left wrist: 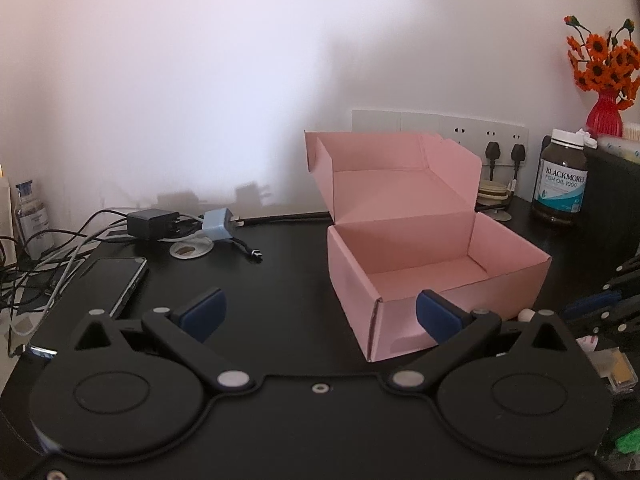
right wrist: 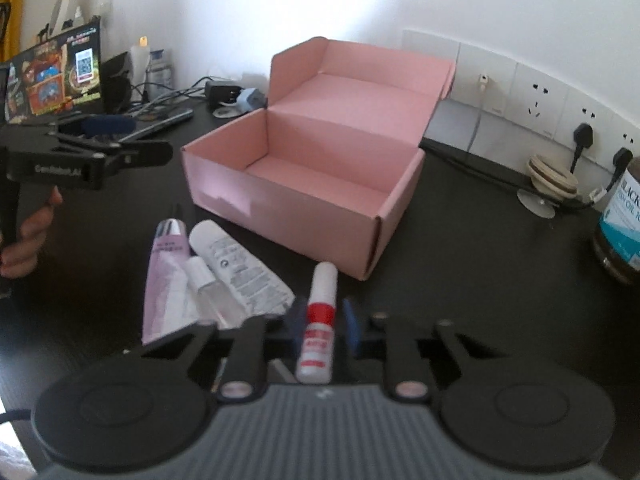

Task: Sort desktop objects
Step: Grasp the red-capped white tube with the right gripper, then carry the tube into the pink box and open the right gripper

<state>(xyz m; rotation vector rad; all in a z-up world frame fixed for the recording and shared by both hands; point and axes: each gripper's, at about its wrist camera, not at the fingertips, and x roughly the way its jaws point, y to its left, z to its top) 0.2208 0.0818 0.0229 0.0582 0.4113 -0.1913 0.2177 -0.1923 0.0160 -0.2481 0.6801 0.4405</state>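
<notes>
The pink box (right wrist: 304, 184) stands open on my desk (right wrist: 460, 280) with its lid folded back, and as far as I can see into it, nothing lies inside yet. So I judge the sorting has barely begun: every item is still out on the desk.

My right tool (right wrist: 320, 322) has its blue pads pressed together on the small white bottle with the red band (right wrist: 319, 320). The bottle lies lengthwise between the pads, its white cap pointing toward the box and its base back toward me. It looks as if it is still resting on the desk, though I cannot be sure from here. The near corner of the box is just beyond the cap, so the trip to it should be short.

Just to the left of the gripped bottle lie the things still waiting: a lilac tube (right wrist: 166, 280), a white tube (right wrist: 236, 268) and a small clear bottle (right wrist: 210, 288) overlapping one another in a loose heap.

My left tool (left wrist: 320, 314) is spread wide and pinching nothing. It sits near the front corner of the box, its right pad in front of the box's near wall. A phone (left wrist: 114, 280) and chargers lie off to its left, well apart from the box.
</notes>
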